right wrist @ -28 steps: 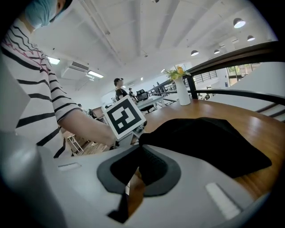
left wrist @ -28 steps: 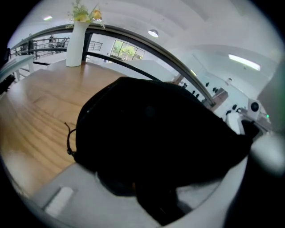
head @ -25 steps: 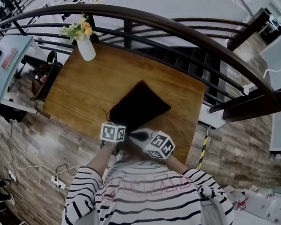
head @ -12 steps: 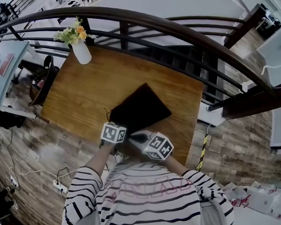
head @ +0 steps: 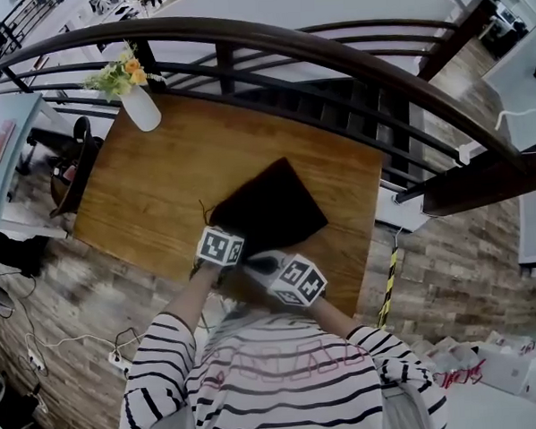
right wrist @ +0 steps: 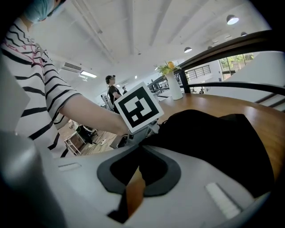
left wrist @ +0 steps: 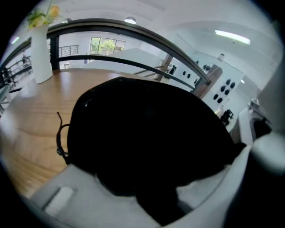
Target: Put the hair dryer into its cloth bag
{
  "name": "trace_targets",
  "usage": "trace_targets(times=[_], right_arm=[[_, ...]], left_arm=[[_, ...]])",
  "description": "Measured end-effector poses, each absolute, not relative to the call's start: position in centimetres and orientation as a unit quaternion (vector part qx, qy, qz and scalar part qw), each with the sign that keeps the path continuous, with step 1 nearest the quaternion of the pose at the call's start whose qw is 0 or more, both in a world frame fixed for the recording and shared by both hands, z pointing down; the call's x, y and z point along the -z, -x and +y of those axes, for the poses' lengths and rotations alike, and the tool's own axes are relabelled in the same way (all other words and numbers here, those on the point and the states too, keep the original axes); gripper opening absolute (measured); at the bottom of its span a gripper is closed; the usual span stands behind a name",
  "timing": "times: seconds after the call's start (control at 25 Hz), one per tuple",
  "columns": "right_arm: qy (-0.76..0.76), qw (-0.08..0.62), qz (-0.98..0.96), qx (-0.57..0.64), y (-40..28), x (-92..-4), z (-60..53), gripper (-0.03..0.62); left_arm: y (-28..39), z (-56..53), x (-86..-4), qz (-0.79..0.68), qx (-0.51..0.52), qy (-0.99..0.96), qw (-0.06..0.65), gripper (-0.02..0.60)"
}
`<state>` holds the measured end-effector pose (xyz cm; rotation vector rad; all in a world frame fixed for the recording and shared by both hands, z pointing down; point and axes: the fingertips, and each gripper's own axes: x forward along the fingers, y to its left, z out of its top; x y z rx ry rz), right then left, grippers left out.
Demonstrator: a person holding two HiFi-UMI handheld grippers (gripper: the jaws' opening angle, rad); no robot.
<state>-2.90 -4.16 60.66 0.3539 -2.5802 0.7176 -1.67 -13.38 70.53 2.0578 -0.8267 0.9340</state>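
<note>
I think the dryer was already inside the bag [head: 267, 205]; my left gripper [left wrist: 151, 202], half open, held its edge, my right gripper [right wrist: 136, 173] was closed beside it.

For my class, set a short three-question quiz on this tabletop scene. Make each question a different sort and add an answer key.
1. True or false: the white vase stands apart from the cloth bag.
2. The cloth bag is: A white, B black, C striped.
3. Fill in: the cloth bag lies on a ____ table.
Key: 1 true; 2 B; 3 wooden.
</note>
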Motion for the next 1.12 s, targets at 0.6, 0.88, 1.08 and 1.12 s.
trace_targets(times=[0.6,0.88,1.08,1.12], right_arm=[[-0.126,0.217,-0.927,-0.280,2.7,-61.1,-4.6,0.011],[-0.125,0.215,-0.926,-0.282,3.4,-61.1,-4.4,0.011],[-0.125,0.217,-0.926,-0.283,3.8,-61.1,-4.3,0.011],[-0.125,0.217,-0.926,-0.284,3.9,-61.1,-4.3,0.011]], left_arm=[[1.2,-14.7,-69.8,-0.321,-0.341,-0.830,0.303,0.247],[3.3,-14.1,-68.3,-0.345,-0.315,-0.834,0.294,0.284],[5.4,-13.0,-67.1,-0.357,-0.303,-0.837,0.284,0.288],[5.9,-12.7,-66.9,-0.359,-0.301,-0.837,0.284,0.288]])
